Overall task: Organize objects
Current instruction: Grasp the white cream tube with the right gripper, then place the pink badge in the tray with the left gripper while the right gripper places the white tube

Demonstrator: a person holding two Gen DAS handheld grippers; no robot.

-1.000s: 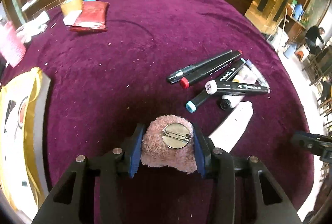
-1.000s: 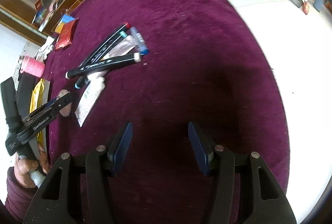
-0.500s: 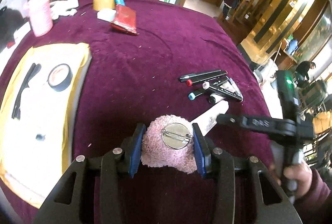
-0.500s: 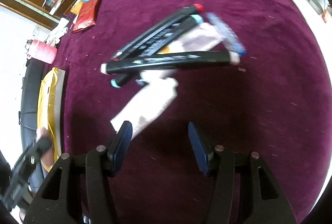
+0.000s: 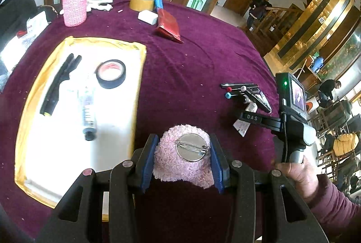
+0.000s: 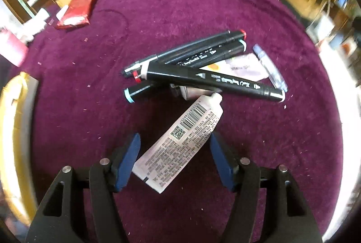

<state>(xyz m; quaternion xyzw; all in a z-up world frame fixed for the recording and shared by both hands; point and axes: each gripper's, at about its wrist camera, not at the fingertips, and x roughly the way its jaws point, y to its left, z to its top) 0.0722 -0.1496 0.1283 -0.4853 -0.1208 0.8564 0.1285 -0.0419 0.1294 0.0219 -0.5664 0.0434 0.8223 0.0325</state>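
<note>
The left hand-held gripper (image 5: 182,158) is clenched on a fluffy pink brooch (image 5: 180,163), held above the purple bench (image 5: 191,58) beside the yellow tray (image 5: 137,89); the right hand-held gripper (image 6: 173,157) is opening, its pads clear of the white tube (image 6: 180,141) lying between them

Our left gripper (image 5: 182,158) now hangs beside the yellow-rimmed tray (image 5: 137,76), which a second ago sat only at the edge of its view; the black tape roll (image 5: 110,74), syringe (image 5: 88,112) and black clip (image 5: 58,83) on it have come into sight. The marker pile (image 5: 246,94) lies farther off to its right. Our right gripper (image 6: 174,161) has swung from bare cloth over to the white tube (image 6: 180,141), which now lies between its opening jaws, untouched, markers (image 6: 203,67) just ahead.
</note>
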